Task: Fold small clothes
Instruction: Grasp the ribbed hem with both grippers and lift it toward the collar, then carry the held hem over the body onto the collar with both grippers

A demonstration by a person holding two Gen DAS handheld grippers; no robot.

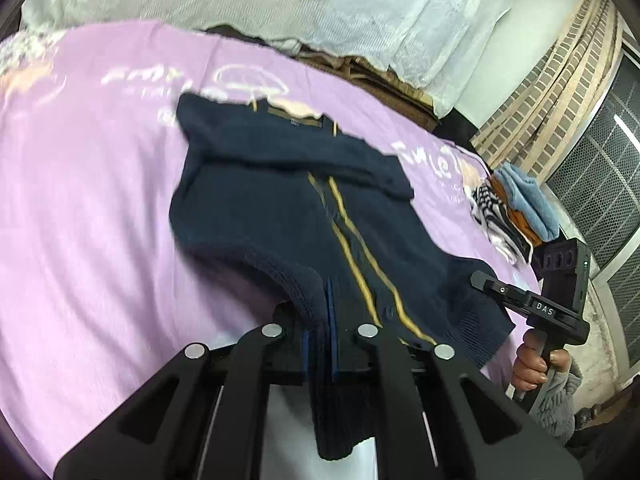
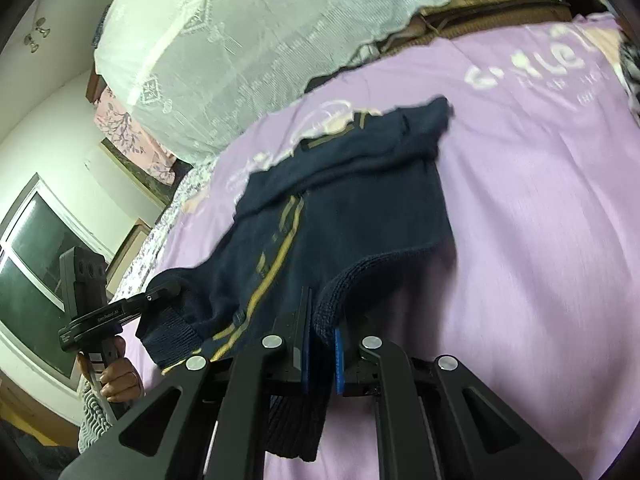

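A small navy knit cardigan [image 1: 280,200] with two yellow stripes down its front lies partly on the purple bed sheet [image 1: 80,220], its sleeves folded across the chest. My left gripper [image 1: 322,340] is shut on the ribbed hem at one bottom corner and lifts it. My right gripper [image 2: 320,344] is shut on the other hem corner of the cardigan [image 2: 340,200]. The right gripper also shows in the left wrist view [image 1: 480,280], and the left gripper shows in the right wrist view [image 2: 172,290]. The hem hangs raised between them.
A stack of folded clothes [image 1: 516,212] sits on the sheet near the bed's right edge. White lace-covered bedding [image 2: 240,48] lies along the far side. A window grille [image 1: 600,168] stands beyond the stack.
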